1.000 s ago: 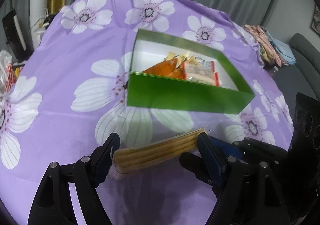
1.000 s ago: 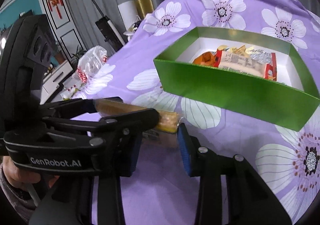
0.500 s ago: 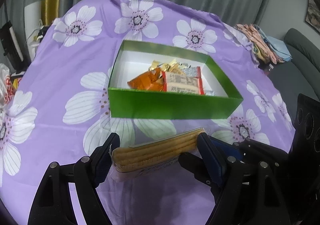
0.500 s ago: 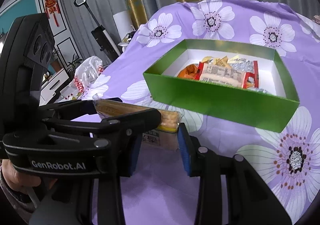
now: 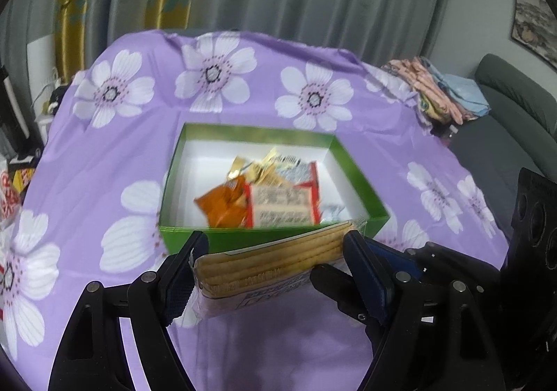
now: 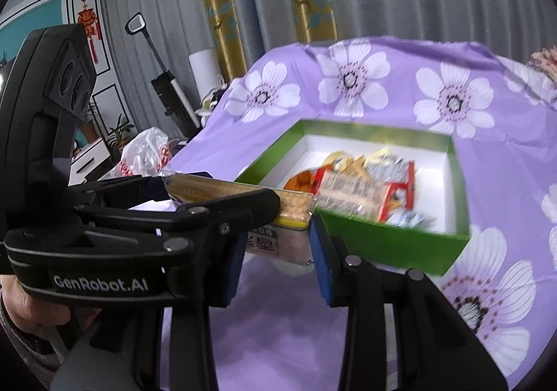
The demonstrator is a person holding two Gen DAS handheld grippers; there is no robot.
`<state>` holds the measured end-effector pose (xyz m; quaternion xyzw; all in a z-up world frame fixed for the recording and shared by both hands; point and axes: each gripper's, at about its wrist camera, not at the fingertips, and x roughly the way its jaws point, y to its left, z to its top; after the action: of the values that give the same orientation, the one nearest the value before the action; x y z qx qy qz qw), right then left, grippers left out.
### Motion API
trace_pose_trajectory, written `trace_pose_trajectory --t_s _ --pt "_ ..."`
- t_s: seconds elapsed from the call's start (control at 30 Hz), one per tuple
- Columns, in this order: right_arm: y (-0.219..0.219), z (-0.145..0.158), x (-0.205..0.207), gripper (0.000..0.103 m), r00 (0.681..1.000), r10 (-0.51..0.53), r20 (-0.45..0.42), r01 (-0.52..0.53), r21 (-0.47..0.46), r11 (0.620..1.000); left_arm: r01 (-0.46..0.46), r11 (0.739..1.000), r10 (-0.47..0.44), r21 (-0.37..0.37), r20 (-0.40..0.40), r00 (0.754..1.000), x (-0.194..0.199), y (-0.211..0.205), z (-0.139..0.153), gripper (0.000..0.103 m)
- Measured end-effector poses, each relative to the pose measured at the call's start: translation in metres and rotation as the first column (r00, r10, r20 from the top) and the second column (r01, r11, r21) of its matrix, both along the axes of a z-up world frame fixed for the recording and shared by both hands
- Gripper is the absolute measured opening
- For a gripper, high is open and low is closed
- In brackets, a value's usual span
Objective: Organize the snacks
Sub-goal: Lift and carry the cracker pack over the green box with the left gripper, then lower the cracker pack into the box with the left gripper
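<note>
A clear pack of long yellow biscuits (image 5: 271,262) is held lengthwise between the fingers of my left gripper (image 5: 269,262), lifted just in front of the green box (image 5: 222,239). The box has a white inside and holds an orange packet (image 5: 224,203), a red and white packet (image 5: 283,204) and gold and silver wrapped sweets. In the right wrist view the biscuit pack (image 6: 264,217) sits between the fingers of my right gripper (image 6: 278,244), which stand a little wider than the pack's end; the box (image 6: 390,241) lies just beyond.
The table wears a purple cloth with white flowers (image 5: 115,154). A white and red plastic bag (image 6: 146,154) lies off its left side. Folded clothes (image 5: 442,95) sit at the far right by a grey sofa (image 5: 515,102). Curtains hang behind.
Both grippers rose with the biscuit pack and came closer to the box, so I now look down into it. The pack's top edge now overlaps the box's near wall.
</note>
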<state>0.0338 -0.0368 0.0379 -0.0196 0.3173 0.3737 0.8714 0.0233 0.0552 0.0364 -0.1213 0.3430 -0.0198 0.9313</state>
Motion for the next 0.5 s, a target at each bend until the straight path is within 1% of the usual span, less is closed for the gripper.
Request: trace_pose_trajectory --t_s 0.3,0.5 --pt "-0.018 0.020 0.021 0.037 0.998 -0.053 0.038 0.053 0.016 0.998 0.043 0.999 -0.044 0.005 0.036 0.998 0.028 -0.016 0.022 0.080" --pt "-0.023 0.026 0.030 0.037 0.996 -0.067 0.063 0.066 0.014 0.998 0.057 0.998 -0.057 -0.002 0.051 0.997 0.042 -0.022 0.029 0.080"
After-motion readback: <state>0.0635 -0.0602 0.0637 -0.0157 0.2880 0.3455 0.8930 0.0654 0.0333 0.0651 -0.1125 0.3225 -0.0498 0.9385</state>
